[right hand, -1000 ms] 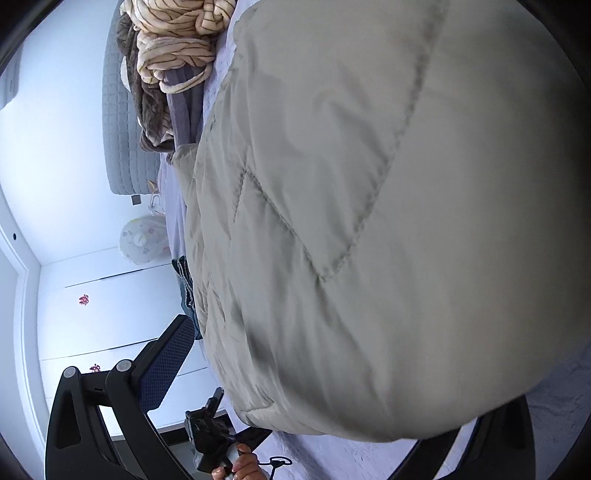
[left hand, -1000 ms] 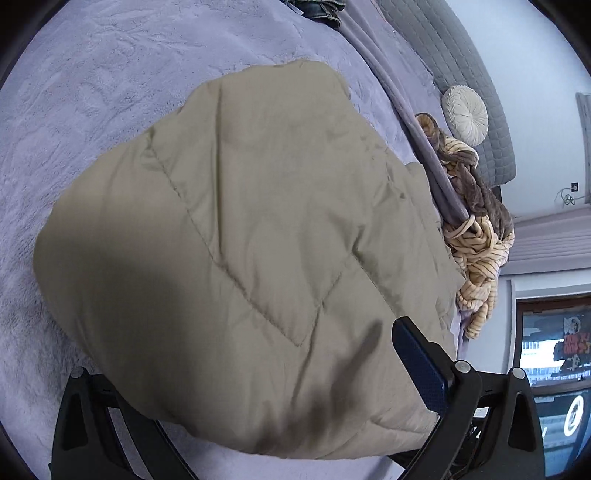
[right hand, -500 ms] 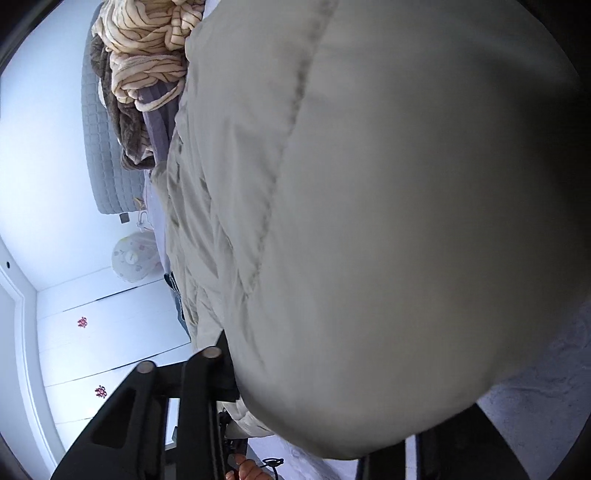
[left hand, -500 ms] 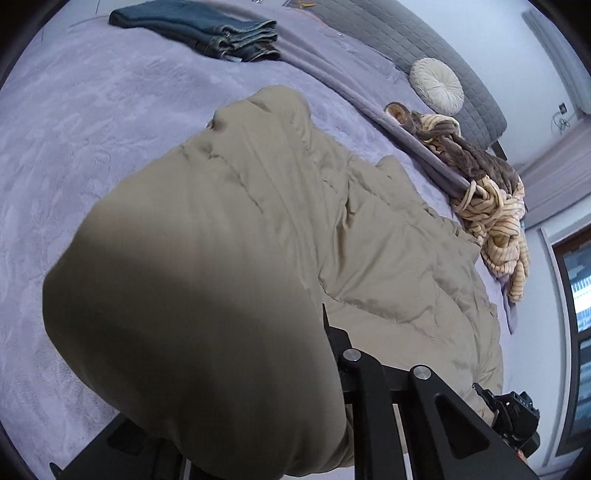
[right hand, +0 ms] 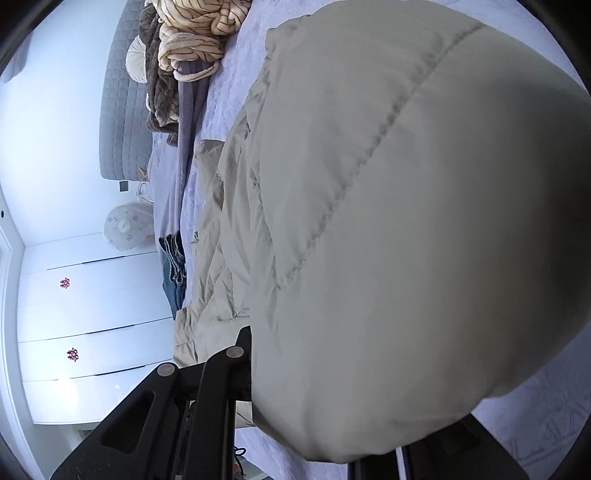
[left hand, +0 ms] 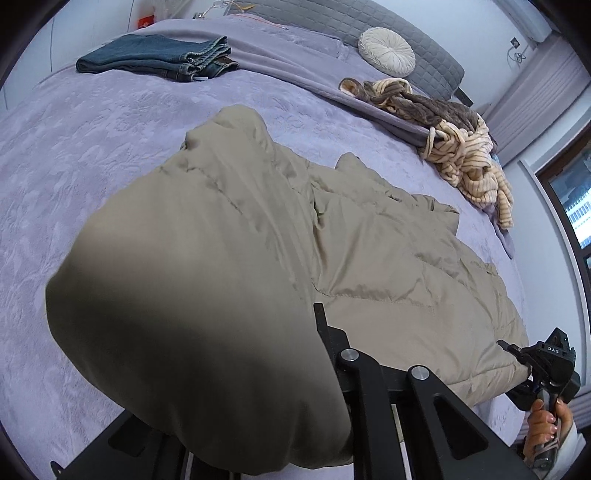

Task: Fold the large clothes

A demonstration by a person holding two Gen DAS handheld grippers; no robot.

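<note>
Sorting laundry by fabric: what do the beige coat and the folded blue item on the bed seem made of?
Beige coat: likely smooth synthetic shell over padding; slight sheen, stitched puffy quilt lines. Folded blue item: probably denim jeans; faded, thick stitched hems.

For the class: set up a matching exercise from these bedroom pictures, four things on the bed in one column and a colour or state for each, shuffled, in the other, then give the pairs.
Things:
1. puffer jacket
2. jeans
3. round cushion
4. striped blanket

Descriptions:
A. cream, resting against the grey headboard
B. dark blue, folded flat near the far edge of the bed
C. beige, quilted, an end gripped by each gripper
D. crumpled in a heap, cream with thin dark lines

Pairs: 1-C, 2-B, 3-A, 4-D
</note>
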